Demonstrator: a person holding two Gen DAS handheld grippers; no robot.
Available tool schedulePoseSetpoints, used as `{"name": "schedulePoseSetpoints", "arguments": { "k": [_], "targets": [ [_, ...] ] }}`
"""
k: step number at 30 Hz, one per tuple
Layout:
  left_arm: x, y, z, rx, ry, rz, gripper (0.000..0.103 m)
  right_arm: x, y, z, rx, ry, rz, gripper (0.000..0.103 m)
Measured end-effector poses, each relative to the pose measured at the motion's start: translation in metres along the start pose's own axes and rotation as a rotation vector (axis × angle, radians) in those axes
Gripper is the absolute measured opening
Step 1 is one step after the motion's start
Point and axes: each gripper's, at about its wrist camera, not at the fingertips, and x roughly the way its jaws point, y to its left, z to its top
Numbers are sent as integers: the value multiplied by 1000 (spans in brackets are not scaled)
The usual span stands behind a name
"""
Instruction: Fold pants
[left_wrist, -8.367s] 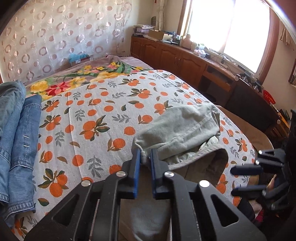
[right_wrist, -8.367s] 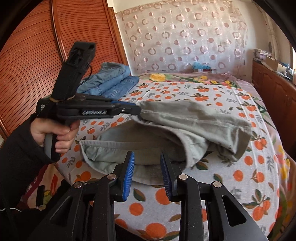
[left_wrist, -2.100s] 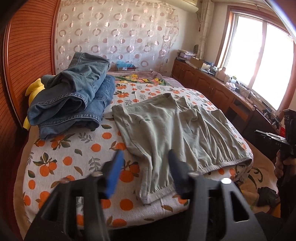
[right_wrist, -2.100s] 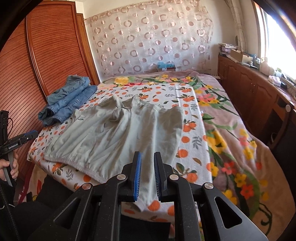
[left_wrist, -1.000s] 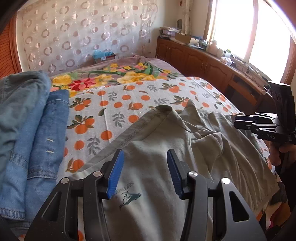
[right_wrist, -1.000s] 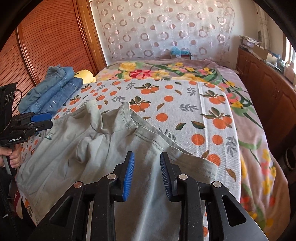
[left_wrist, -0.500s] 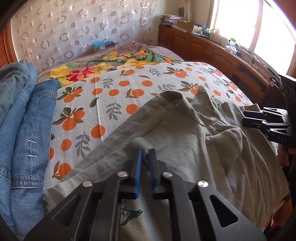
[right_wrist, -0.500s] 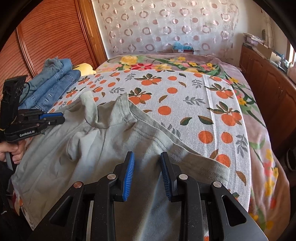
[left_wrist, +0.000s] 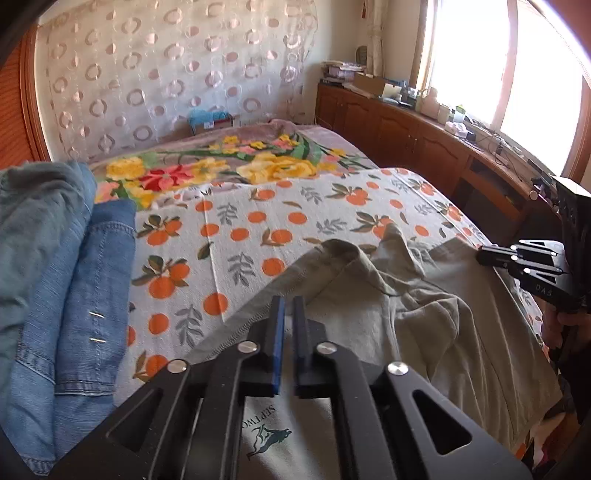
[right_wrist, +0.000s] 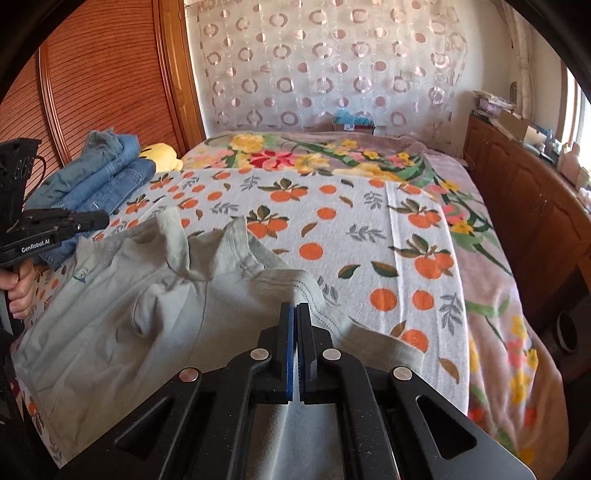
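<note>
Both grippers are now clamped where half a second ago only the left one was: the right gripper (right_wrist: 295, 314) is pinching the hem of the right leg, its jaws drawn together on the cloth, and the left gripper (left_wrist: 287, 306) is gripping the hem of the other leg. Grey-green shorts (right_wrist: 122, 317) are lying spread across the orange-print sheet (right_wrist: 354, 229) at the near edge of the bed, crotch bunched in the middle, with the folded jeans (left_wrist: 55, 280) just beside them. I judge the first fold is starting. Next, it seems, one leg needs lifting and carrying over onto the other, keeping the edges lined up.
</note>
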Motion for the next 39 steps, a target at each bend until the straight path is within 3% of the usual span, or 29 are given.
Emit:
{"name": "schedulePoseSetpoints", "arguments": {
  "k": [6, 10, 15, 17, 19, 31, 36, 39],
  "targets": [
    [22, 0, -7, 6, 70, -1, 24, -10, 1, -2, 15, -67, -37, 1],
    [35, 1, -11, 10, 115, 0, 26, -2, -1, -4, 14, -31, -33, 1],
    [34, 2, -12, 5, 99, 5, 26, 6, -1, -6, 6, -1, -28, 1],
    [34, -1, -15, 30, 86, 30, 18, 7, -1, -6, 6, 0, -27, 1],
    [32, -3, -18, 49, 80, 42, 4, 7, -1, -5, 8, 2, -26, 1],
    [-5, 0, 5, 39, -45, 62, 2, 7, -6, -4, 5, 7, -28, 1],
    [6, 11, 12, 21, -44, 101, 2, 3, -5, -1, -5, -22, -42, 1],
    [16, 14, 7, 11, -11, 97, 2, 12, -7, -3, 6, 17, -37, 1]
  ]
}}
